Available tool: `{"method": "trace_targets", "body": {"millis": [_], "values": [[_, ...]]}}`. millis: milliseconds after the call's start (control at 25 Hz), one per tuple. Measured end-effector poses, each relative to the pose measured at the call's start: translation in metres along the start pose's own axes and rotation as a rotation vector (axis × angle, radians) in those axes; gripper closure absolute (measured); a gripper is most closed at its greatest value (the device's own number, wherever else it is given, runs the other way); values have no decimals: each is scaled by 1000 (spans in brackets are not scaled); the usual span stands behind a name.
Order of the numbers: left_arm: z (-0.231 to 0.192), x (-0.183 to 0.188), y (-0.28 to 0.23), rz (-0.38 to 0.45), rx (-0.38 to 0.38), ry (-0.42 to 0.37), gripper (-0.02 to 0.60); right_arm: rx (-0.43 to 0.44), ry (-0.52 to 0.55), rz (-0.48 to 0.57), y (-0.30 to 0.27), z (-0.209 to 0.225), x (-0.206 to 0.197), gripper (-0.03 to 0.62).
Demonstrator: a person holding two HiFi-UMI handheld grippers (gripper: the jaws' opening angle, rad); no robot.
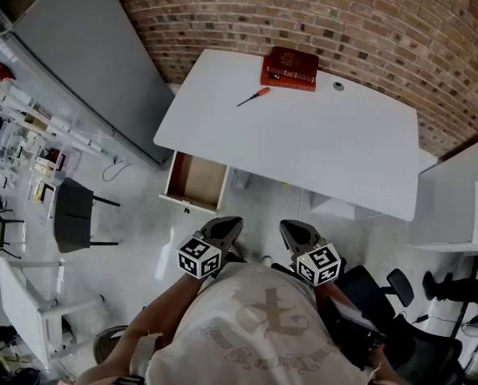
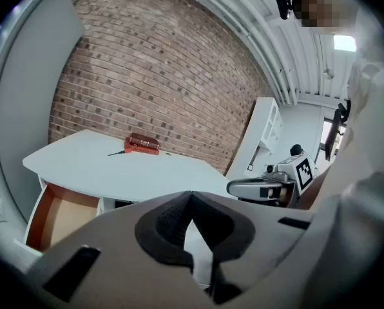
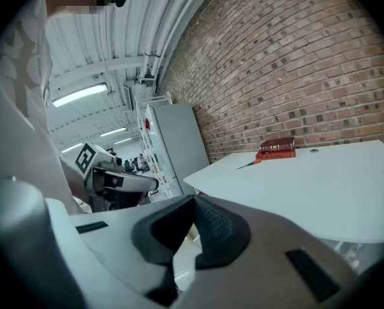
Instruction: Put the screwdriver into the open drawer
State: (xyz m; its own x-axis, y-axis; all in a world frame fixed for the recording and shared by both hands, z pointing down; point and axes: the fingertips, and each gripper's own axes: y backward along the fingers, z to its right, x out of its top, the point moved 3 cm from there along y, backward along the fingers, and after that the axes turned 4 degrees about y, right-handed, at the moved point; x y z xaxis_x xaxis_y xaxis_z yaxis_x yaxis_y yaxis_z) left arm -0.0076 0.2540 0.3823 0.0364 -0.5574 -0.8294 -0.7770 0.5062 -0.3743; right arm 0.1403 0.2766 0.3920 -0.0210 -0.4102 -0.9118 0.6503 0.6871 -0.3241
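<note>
An orange-handled screwdriver (image 1: 254,96) lies on the far left part of the white table (image 1: 319,143), beside a stack of red books (image 1: 289,69). The screwdriver (image 2: 117,152) shows small in the left gripper view and, in the right gripper view, the screwdriver (image 3: 250,163) lies left of the books. The open wooden drawer (image 1: 194,181) juts out below the table's left front corner. My left gripper (image 1: 225,228) and right gripper (image 1: 293,231) are held close to my body, well short of the table. Both are shut and empty.
A brick wall runs behind the table. A grey panel (image 1: 87,54) leans at the left. A dark chair (image 1: 74,213) stands on the floor left of the drawer, an office chair (image 1: 383,295) at lower right. A small grommet (image 1: 338,87) sits near the books.
</note>
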Motion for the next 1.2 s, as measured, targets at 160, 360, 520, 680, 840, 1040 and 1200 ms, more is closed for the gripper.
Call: {"method": "trace_targets", "body": {"millis": [160, 360, 520, 680, 840, 1040, 1200], "values": [[5, -4, 0, -1, -2, -8, 563, -4, 8, 3, 5, 0, -1, 574], [6, -7, 6, 5, 21, -7, 563, 15, 18, 5, 4, -5, -1, 572], [8, -15, 14, 8, 48, -2, 563, 17, 10, 10, 3, -9, -4, 572], [13, -24, 19, -5, 64, 1, 563, 22, -3, 10, 5, -12, -9, 572], [18, -26, 23, -8, 75, -2, 563, 22, -13, 4, 7, -12, -12, 572], [21, -26, 26, -10, 92, -5, 563, 15, -30, 0, 10, -12, -15, 572], [19, -23, 27, -13, 97, -10, 563, 3, -48, -9, 7, -9, -17, 572]]}}
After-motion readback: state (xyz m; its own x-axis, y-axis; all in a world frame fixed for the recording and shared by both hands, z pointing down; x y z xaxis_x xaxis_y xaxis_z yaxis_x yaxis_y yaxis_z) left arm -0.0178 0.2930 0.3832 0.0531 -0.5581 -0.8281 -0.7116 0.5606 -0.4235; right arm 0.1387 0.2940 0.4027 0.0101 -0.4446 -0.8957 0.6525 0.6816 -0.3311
